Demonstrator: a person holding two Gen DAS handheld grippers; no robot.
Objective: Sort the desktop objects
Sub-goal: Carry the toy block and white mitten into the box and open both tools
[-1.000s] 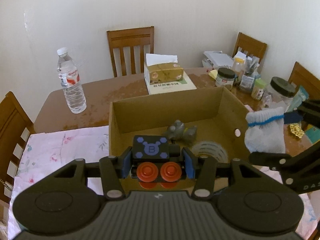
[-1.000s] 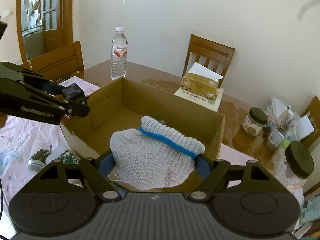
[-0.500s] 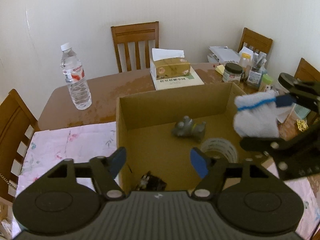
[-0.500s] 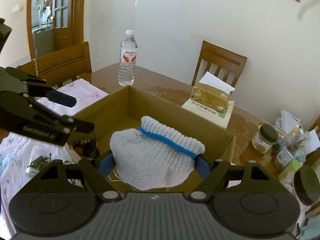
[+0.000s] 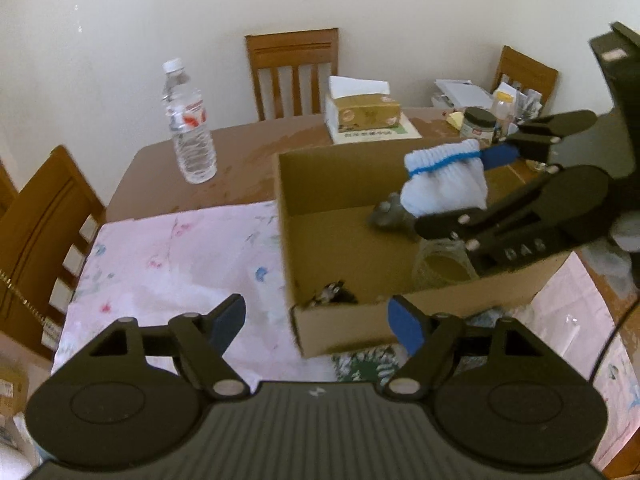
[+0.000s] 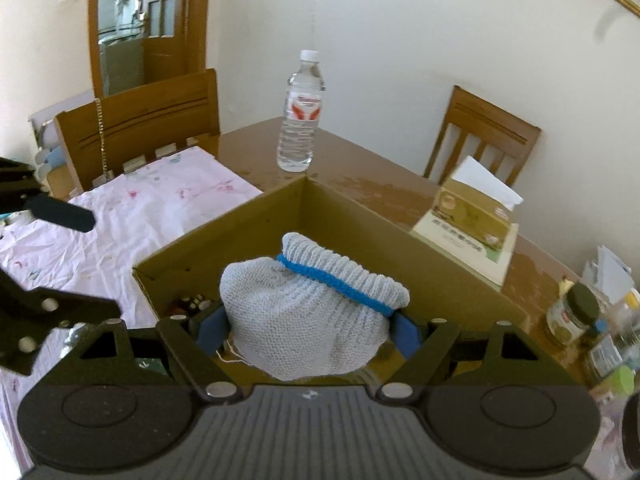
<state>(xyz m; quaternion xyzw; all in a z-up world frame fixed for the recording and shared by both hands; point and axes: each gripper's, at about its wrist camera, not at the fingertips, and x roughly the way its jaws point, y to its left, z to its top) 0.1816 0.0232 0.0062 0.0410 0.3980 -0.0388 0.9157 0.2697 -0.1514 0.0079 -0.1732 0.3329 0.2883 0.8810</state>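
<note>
Sorting at the cardboard box (image 5: 344, 320): one claw empty, the other carrying a knitted glove (image 6: 308, 312).

Left wrist view, left to right: wooden chair at left edge; water bottle (image 5: 189, 128) upright on the brown table (image 5: 240, 148), upper left; pink floral cloth (image 5: 176, 256) centre left. Left gripper (image 5: 316, 320) low centre, jaws opening, nothing between them, over the cloth and the box's near corner. Box right of centre, holding a dark gadget (image 5: 332, 294) in its near corner, a grey toy (image 5: 388, 216) and a tape roll (image 5: 440, 268). Tissue box (image 5: 362, 110) behind it. Right gripper (image 5: 472, 188) enters from the right, pads clamped on the white, blue-banded glove, held above the box interior. Jars at upper right.
</note>
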